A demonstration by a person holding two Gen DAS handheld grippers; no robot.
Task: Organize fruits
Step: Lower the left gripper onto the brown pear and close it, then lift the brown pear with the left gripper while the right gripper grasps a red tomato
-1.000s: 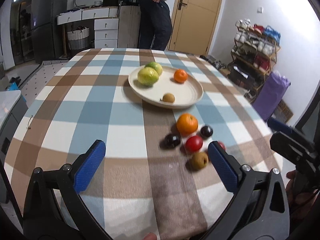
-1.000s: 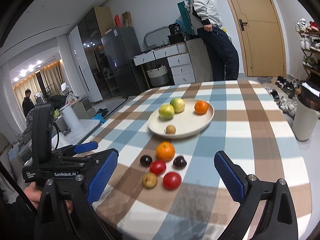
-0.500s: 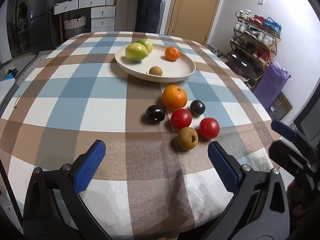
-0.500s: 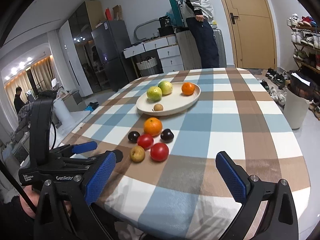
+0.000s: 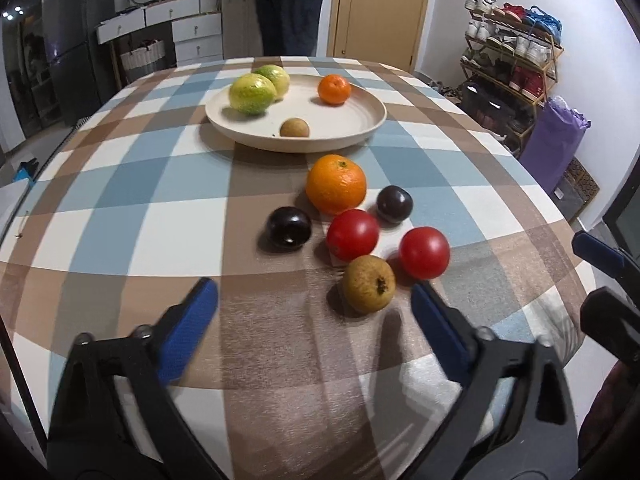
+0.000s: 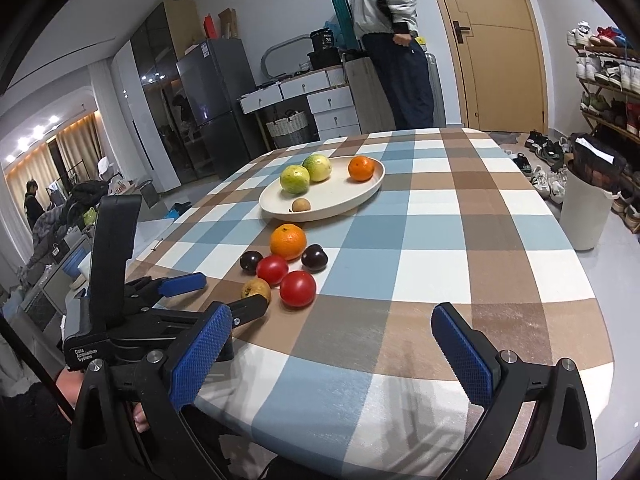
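On the checked table (image 5: 120, 208) six loose fruits cluster just short of the cream plate (image 5: 360, 128), which holds four more. The left tool (image 5: 314, 300) hangs low over the near edge, its jaws closing with nothing between them; the brown pear (image 5: 369, 283) sits just beyond its right pad. Only the right wrist view shows that tool from the side, and a bin (image 6: 588, 216) on the floor. The right tool (image 6: 332, 320) stands wide and empty above bare cloth.
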